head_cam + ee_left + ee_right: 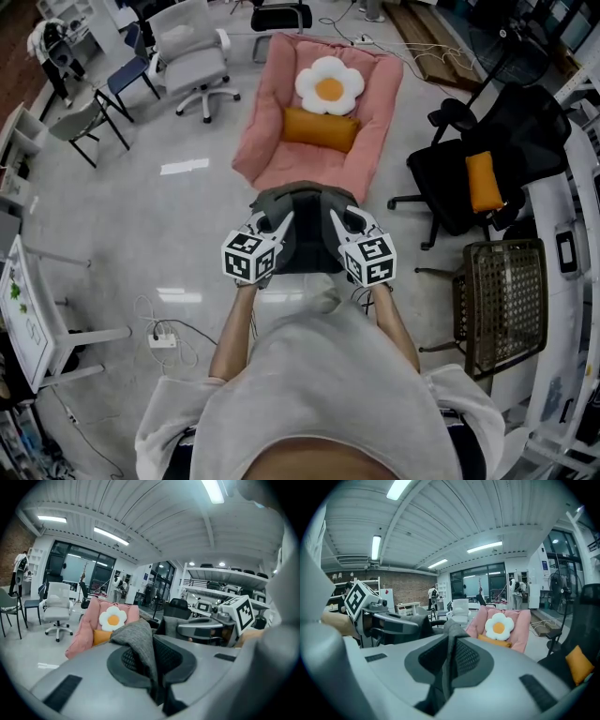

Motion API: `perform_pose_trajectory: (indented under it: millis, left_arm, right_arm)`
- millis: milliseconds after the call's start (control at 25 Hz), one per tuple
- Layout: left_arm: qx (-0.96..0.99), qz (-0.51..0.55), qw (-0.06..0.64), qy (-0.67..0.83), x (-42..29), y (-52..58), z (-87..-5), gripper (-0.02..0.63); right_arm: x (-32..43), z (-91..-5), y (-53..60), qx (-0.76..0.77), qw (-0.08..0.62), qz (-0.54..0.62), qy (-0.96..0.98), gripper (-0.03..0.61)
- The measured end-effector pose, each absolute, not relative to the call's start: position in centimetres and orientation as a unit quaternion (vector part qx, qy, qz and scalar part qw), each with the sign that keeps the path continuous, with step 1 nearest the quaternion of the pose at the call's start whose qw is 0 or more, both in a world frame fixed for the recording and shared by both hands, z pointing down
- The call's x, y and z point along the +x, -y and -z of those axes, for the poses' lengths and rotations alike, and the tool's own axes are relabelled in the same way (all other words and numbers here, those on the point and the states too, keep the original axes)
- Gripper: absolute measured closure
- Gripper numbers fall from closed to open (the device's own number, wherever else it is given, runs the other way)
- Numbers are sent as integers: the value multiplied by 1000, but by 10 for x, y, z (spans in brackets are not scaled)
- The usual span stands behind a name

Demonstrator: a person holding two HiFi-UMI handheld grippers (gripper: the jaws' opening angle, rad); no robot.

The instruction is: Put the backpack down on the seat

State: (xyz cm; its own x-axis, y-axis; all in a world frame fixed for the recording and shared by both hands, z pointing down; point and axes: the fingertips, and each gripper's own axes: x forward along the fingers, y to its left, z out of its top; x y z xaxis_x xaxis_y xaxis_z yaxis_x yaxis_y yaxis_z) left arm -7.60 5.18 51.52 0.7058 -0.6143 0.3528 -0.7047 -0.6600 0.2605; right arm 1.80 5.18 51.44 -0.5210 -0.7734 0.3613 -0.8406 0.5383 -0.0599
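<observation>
Left tongs (284, 221) and right tongs (335, 219) each pinch fabric of the grey backpack (305, 242), held short of the pink seat (281, 164) at 12 o'clock. A flower cushion (329, 85) and an orange cushion (320, 128) occupy it; a black chair (450, 187) stands at 3 o'clock.

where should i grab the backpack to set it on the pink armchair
Pinch the backpack by the soft grey fabric along its top edge, one fold near each side, coming from the person's side. The left hand-held gripper and right hand-held gripper are shut on such folds, so it hangs between them, facing the pink armchair.
</observation>
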Motion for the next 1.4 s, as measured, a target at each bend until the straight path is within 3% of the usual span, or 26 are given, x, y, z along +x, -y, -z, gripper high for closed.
perform_pose_trajectory:
  millis: [1400]
  left_arm:
    - [879,-120,197,417,-11,256,-495,581]
  right_arm:
    - [84,-496,263,419,130,-119,891,551]
